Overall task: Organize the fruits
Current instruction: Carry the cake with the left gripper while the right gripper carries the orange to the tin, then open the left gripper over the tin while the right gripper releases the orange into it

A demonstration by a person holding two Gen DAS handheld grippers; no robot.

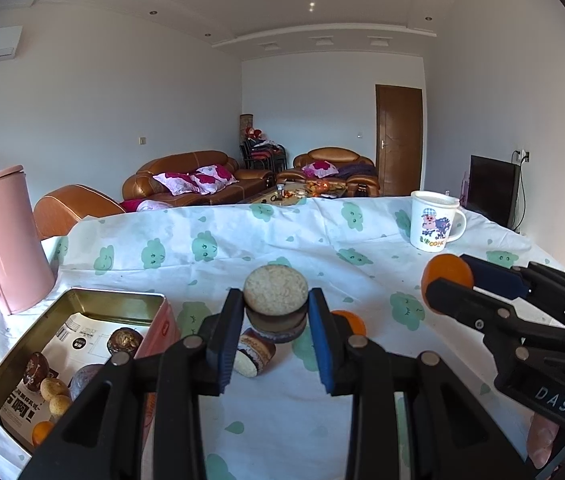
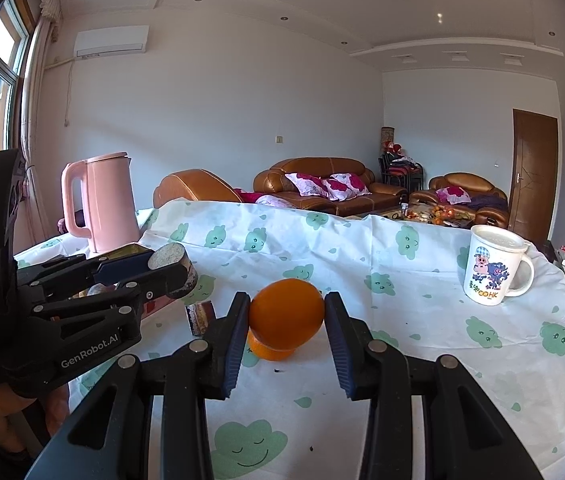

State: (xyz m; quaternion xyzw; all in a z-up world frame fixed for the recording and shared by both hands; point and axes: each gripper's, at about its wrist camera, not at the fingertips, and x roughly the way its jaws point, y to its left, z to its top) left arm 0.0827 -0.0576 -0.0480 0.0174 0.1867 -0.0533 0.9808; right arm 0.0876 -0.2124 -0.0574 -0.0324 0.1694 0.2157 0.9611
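**Both grippers loaded, nothing set down yet**

Left gripper (image 1: pixel 276 308) – jaws clenched on a round cake (image 1: pixel 275 289), pale crumbly top, dark band below, lifted clear of the worktop (image 1: pixel 362 248). Right gripper (image 2: pixel 287 316) – jaws clenched on an orange (image 2: pixel 286 314), also off the cloth.

Progress, as I judge it: early to middle. The open tin (image 1: pixel 82 300), at 8 o'clock in the left view, already holds several cakes, two small pale balls and what looks like an orange at its near corner. Still loose on the worktop: a second orange (image 2: pixel 268 350) directly under the held one, and a wrapped cake (image 1: pixel 252 354) lying on its side just below the left jaws. Both held items still need placing.

Writing: "GenRobot.AI" on the left gripper's body (image 2: pixel 90 354); "DAS" on the right gripper's body (image 1: pixel 552 398). The mug (image 2: pixel 492 266) at 3 o'clock shows cartoon figures over partly legible letters ending "HK". Printed card in the tin – characters too small to read. Pink kettle (image 2: pixel 102 200) at 10 o'clock, unlabelled.
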